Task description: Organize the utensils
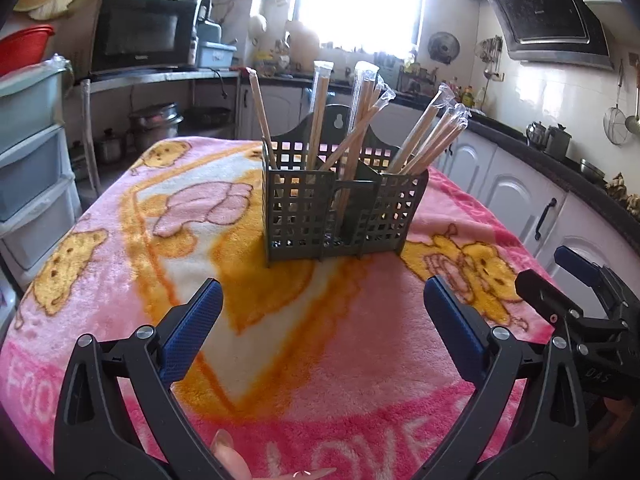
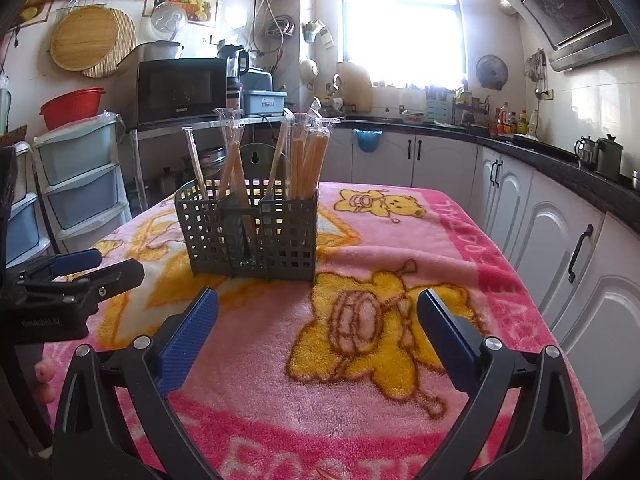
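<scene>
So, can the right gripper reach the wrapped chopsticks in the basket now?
Probably yes. The right gripper is open and empty, and only bare blanket lies between it and the basket; the chopsticks stand tall above its rim.

The utensil caddy (image 1: 344, 204) stands upright on the blanket (image 1: 160, 240) that covers the counter (image 2: 532, 280), near its middle. In the caddy's compartments stand wrapped chopsticks (image 1: 320, 116), leaning at various angles out of the top. Before the caddy, both tongs hang over the blanket with jaws spread wide and nothing between them: the left tongs (image 1: 322, 328) before its front, the right tongs (image 2: 318, 328) to the right of them. Behind the caddy to the left sits the microwave (image 2: 182, 90); behind it lies the window (image 2: 400, 20).
</scene>
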Demonstrator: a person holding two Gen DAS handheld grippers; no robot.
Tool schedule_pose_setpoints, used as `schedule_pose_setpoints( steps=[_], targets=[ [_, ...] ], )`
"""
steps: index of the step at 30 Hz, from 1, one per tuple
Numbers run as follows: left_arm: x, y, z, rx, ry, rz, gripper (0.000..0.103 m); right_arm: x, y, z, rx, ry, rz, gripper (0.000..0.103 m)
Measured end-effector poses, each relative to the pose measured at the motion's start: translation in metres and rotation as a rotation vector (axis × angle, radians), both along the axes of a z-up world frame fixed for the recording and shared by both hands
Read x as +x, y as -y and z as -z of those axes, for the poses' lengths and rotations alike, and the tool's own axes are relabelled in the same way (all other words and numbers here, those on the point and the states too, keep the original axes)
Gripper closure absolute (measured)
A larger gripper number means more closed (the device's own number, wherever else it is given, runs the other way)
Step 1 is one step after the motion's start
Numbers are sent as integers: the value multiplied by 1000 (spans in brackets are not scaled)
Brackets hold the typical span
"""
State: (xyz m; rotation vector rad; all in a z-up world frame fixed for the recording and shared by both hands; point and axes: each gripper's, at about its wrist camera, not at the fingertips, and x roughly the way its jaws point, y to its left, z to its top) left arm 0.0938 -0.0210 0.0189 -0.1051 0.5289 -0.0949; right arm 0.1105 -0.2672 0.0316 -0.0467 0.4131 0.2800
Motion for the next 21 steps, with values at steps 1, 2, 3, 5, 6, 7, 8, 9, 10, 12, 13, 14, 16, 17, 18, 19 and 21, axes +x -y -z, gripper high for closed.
schedule_pose_setpoints(
  steps=[1, 2, 3, 5, 6, 7, 8, 9, 10, 12, 13, 14, 16, 17, 18, 19, 21],
  targets=[
    [-1, 1, 2, -2, 11, -4, 10, -2, 0, 0, 2, 16, 8, 6],
    [-2, 1, 4, -4, 17, -13, 10, -4, 0, 1, 3, 37, 15, 6],
    [-2, 1, 5, -7, 23, -22, 10, -5, 0, 1, 1, 55, 20, 6],
    [-2, 0, 7, -5, 43, -40, 10, -9, -2, 1, -5, 100, 26, 6],
    [-3, 0, 7, -4, 57, -55, 10, -12, -2, 1, -6, 126, 29, 6],
    [-4, 0, 7, -5, 70, -62, 10, -14, -1, 1, -1, 143, 27, 6],
    [-5, -1, 7, -4, 83, -72, 10, -17, 0, 1, 17, 166, 17, 6],
    [-5, -1, 8, -4, 93, -82, 10, -19, 0, 0, 28, 177, 16, 6],
    [-6, -1, 8, -7, 100, -81, 10, -21, 1, 0, 42, 190, 14, 6],
    [-8, 1, 9, 8, 109, -83, 10, -26, 2, -2, 63, 220, 8, 6],
    [-8, 2, 9, 14, 112, -84, 10, -29, 2, -2, 69, 233, 5, 6],
    [-9, 2, 9, 18, 117, -86, 10, -32, 2, -3, 77, 247, -2, 6],
    [-11, 1, 8, 18, 130, -94, 10, -35, 2, -5, 80, 263, -4, 6],
    [-12, 1, 8, 17, 135, -101, 10, -36, 2, -5, 84, 267, 1, 6],
    [-12, 0, 8, 16, 137, -109, 10, -36, 2, -5, 88, 266, 8, 6],
    [-13, 0, 8, 17, 140, -114, 10, -37, 2, -5, 93, 263, 15, 6],
    [-13, -1, 8, 24, 140, -133, 10, -36, 4, -4, 106, 259, 26, 6]
  ],
)
